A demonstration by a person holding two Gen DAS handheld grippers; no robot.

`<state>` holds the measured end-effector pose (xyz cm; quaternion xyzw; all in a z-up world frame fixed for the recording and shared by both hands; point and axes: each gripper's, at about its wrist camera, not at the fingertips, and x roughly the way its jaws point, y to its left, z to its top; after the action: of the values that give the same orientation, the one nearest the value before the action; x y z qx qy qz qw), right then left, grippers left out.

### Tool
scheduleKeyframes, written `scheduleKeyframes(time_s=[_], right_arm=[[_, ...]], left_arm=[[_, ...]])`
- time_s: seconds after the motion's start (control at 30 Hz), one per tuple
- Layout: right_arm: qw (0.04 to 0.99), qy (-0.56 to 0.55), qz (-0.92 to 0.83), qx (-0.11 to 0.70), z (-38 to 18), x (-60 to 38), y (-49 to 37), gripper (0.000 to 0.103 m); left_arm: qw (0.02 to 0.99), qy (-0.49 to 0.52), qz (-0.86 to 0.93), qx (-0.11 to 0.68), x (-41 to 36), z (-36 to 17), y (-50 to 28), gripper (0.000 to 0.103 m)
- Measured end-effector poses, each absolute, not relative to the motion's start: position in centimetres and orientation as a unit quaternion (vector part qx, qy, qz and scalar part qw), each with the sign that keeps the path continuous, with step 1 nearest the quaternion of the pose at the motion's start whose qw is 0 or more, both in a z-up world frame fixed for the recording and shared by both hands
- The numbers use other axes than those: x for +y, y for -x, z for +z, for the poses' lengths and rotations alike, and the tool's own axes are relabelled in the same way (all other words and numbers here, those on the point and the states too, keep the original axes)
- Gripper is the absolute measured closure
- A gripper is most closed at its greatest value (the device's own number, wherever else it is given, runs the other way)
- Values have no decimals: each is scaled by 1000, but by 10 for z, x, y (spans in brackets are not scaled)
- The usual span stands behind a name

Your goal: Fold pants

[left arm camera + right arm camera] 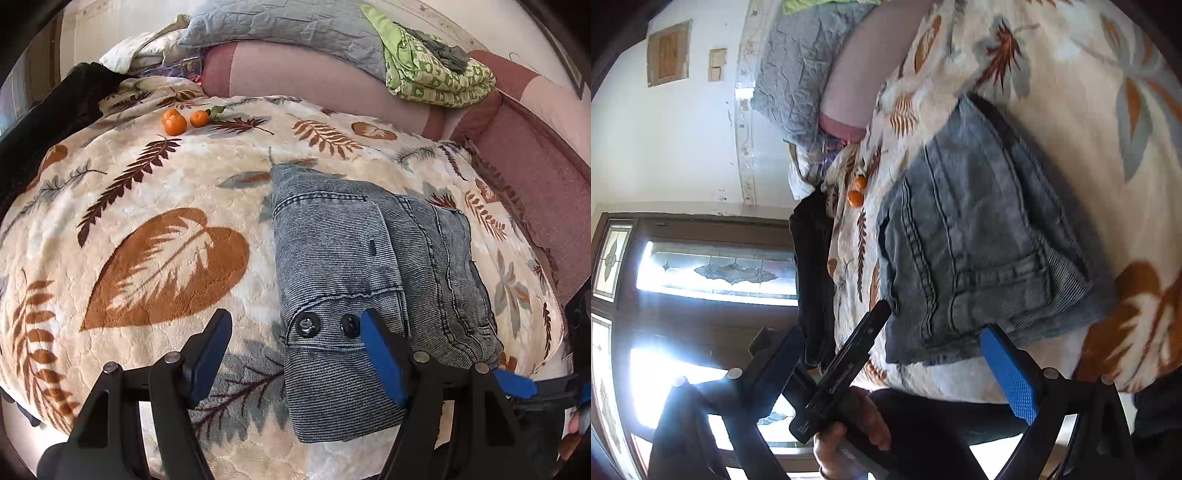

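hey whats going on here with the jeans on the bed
A person holding a two-finger gripper in each hand is folding pants. The denim pants lie folded into a compact stack on the leaf-print blanket. The left gripper hovers open over the stack's near end by its two black buttons, holding nothing. The right gripper is also open at the stack's edge. Two tangerines sit further up the bed.

Leaf-print blanket point(155, 206) (bed) carries folded pants point(351, 258), tangerines point(183, 120).

Oranges point(183, 120), perhaps tangerines; green quilt point(436, 75)
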<state>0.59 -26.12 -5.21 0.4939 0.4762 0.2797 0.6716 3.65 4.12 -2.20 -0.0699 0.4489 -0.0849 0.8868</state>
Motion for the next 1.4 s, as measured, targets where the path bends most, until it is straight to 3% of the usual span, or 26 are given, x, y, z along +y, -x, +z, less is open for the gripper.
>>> scheduleKeyframes(time_s=[0.17, 0.37, 0.43, 0.57, 0.7, 0.8, 0.97, 1.07, 1.13, 1.2, 1.4], right_arm=[[676, -516, 237, 470, -80, -255, -17, 5], [725, -465, 203, 466, -61, -252, -16, 9], [718, -473, 177, 480, -71, -254, -21, 23], [735, -435, 149, 498, -73, -258, -20, 67], [757, -396, 148, 498, -64, -259, -17, 80], [796, -347, 141, 475, -40, -251, -13, 81], [813, -291, 123, 489, -58, -239, -13, 82], [814, -273, 129, 496, -46, -234, -16, 78], [814, -262, 135, 501, -40, -233, -17, 77], [814, -255, 134, 504, -32, -237, -14, 70], [843, -235, 127, 467, 12, -248, -5, 70]], left_arm=[[885, 74, -84, 453, 41, -21, -37, 30], [887, 69, -82, 449, 39, -22, -36, 30], [888, 66, -80, 448, 38, -22, -36, 30], [889, 63, -77, 447, 37, -23, -36, 30], [890, 57, -77, 445, 36, -24, -35, 29], [889, 64, -80, 447, 38, -23, -34, 29], [894, 78, -72, 435, 44, -11, -29, 29], [911, 81, -43, 403, 51, -3, -25, 29], [892, 37, -41, 449, 40, -24, -35, 29], [902, 6, -38, 431, 34, -33, -31, 27], [912, -10, -27, 409, 31, -36, -25, 27]])
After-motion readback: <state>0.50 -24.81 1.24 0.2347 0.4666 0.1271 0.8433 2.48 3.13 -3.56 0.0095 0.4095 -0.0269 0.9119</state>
